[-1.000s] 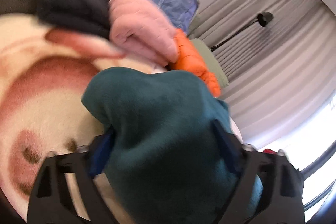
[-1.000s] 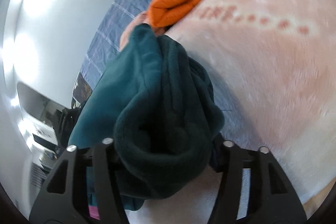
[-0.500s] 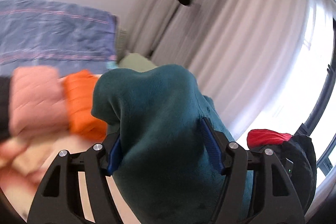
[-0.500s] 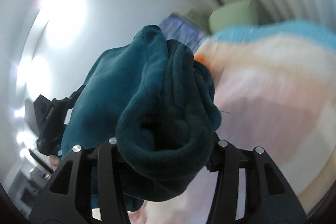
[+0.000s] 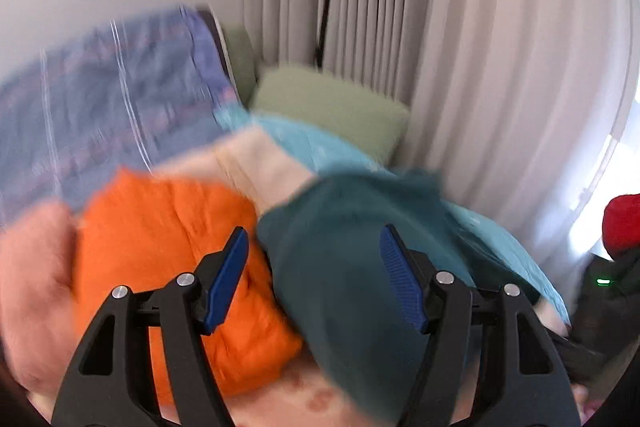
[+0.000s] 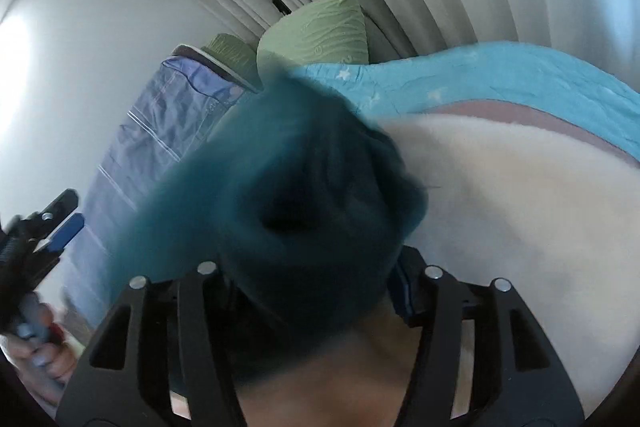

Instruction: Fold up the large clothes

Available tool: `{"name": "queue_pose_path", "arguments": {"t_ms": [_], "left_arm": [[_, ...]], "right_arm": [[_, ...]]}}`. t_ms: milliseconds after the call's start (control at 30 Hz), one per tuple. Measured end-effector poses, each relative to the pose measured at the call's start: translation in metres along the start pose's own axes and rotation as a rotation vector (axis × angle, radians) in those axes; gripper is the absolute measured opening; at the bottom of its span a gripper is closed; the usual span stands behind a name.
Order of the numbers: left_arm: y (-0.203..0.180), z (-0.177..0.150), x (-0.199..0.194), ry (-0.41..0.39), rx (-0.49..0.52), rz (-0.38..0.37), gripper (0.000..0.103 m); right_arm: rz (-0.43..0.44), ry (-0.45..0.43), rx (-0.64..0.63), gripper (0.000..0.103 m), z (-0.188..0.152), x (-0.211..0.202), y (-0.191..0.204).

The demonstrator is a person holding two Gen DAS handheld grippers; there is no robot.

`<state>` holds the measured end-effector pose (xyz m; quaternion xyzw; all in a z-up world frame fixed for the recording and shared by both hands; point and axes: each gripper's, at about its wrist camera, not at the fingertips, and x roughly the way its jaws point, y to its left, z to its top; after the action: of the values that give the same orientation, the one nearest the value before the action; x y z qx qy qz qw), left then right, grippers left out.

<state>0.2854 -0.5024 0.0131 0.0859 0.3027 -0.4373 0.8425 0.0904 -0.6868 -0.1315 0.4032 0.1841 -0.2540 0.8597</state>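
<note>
We are seeing the left gripper (image 5: 314, 277) with its blue fingers (image 5: 226, 277) spread wide, the fuzzy teal fleece (image 5: 352, 267) sitting loose between them, touching the right pad. It is lying beside a puffy orange jacket (image 5: 168, 247). The right gripper (image 6: 308, 291) is pinching a thick bunch of the fleece over the soft cream blanket (image 6: 520, 219). Gray curtains (image 5: 460, 47) are hanging close behind
</note>
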Motion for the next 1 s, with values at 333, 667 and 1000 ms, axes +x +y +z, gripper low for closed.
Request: {"name": "queue_pose_path", "arguments": {"t_ms": [333, 667, 1000], "left_arm": [[0.025, -0.049, 0.008, 0.067, -0.045, -0.059, 0.074], [0.008, -0.087, -0.102, -0.022, -0.008, -0.055, 0.099], [-0.032, -0.129, -0.214, -0.139, 0.065, 0.028, 0.102]], "right_arm": [[0.027, -0.027, 0.037, 0.071, -0.003, -0.003, -0.013], [-0.061, -0.066, -0.015, 0.090, -0.002, -0.080, 0.002], [-0.064, -0.244, -0.370, 0.099, -0.091, -0.245, 0.066]]}}
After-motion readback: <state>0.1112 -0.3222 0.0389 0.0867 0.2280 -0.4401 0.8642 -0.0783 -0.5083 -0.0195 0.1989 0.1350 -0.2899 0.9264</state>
